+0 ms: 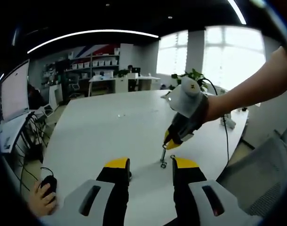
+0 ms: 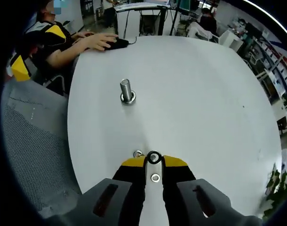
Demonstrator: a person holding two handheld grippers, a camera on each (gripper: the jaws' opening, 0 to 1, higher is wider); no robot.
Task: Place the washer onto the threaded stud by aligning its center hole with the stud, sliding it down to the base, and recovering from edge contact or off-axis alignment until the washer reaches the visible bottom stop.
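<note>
Tabletop (image 2: 204,94): I see a wide white surface, smooth and a little glossy, with rounded edges; there is much open room around the stud on all sides.
Chair (image 2: 30,155): grey mesh back, standing just beside the tabletop's near edge in the right gripper view.
Person's hand (image 2: 94,41): it rests on a dark mouse (image 2: 117,43) at the far edge of the tabletop.
Right gripper (image 2: 154,159): black jaws with yellow tips, almost closed, pinching a dark ring-shaped washer (image 2: 154,157) upright between the tips. In the left gripper view I see this gripper pointing down close to the tabletop.
Left gripper (image 1: 150,165): its jaws stand wide apart and hold nothing, low over the tabletop.
Threaded stud (image 2: 126,89): a grey metal cylinder, upright on a round shiny base, well apart from the held washer.
Loose washers: one bright metal ring (image 2: 138,154) lies just beside the right jaws, another (image 2: 155,177) lies between them on the tabletop.
Writing: I can read no label.
</note>
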